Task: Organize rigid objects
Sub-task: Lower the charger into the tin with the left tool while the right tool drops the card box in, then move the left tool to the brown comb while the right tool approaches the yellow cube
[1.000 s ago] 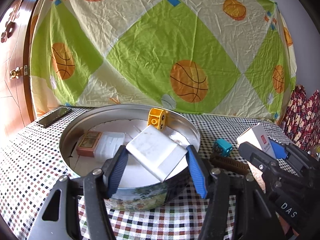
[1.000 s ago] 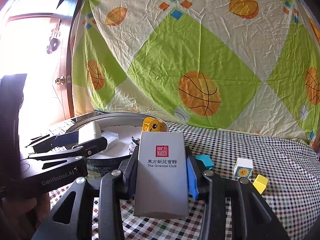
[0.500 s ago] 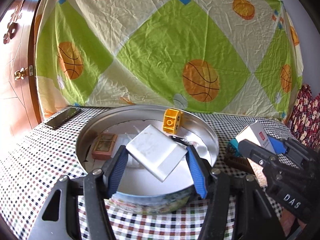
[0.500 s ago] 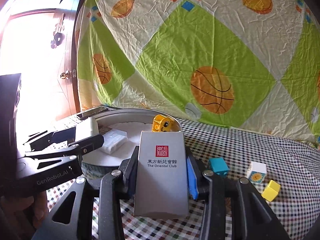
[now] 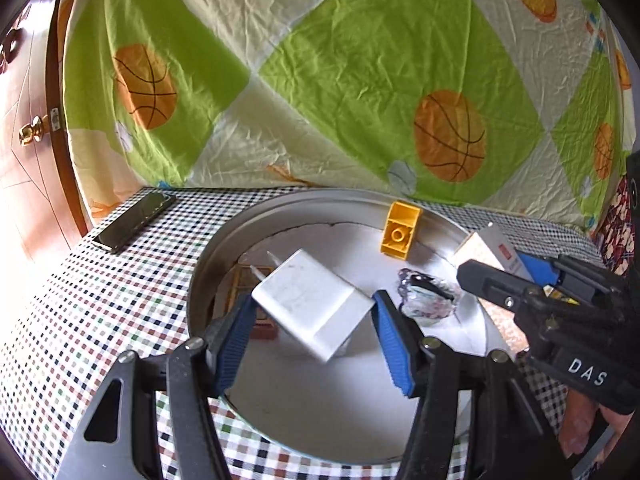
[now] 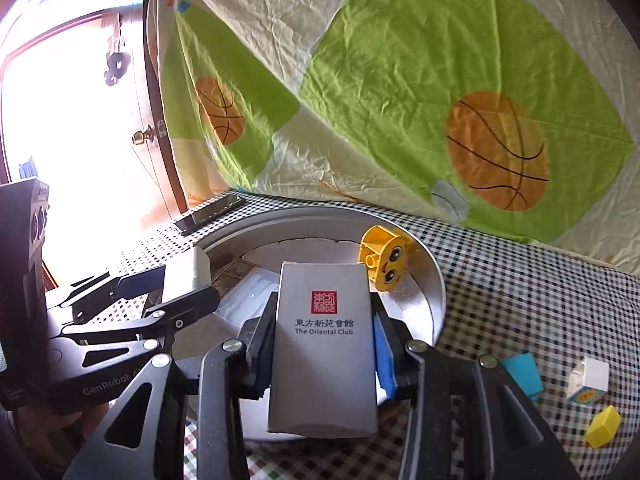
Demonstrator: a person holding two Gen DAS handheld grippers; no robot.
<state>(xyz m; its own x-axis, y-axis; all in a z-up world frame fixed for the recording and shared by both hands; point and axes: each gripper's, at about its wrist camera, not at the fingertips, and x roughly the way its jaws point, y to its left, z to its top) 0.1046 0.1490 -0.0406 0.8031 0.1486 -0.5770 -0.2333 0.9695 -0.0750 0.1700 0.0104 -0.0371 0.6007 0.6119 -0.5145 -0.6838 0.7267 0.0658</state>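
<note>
Hovering over the round tin (image 5: 208, 264), the left gripper (image 5: 314, 320) pinches a white charger (image 5: 312, 306) by its smooth, stiff flanks; it looks light but slippery. At right, the right gripper (image 6: 324, 344) clamps a rigid grey box (image 6: 324, 340).

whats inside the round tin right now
Inside the round tin: a yellow toy block, a clear crinkled wrapper and a brown box, largely hidden behind the white charger held above it.
</note>
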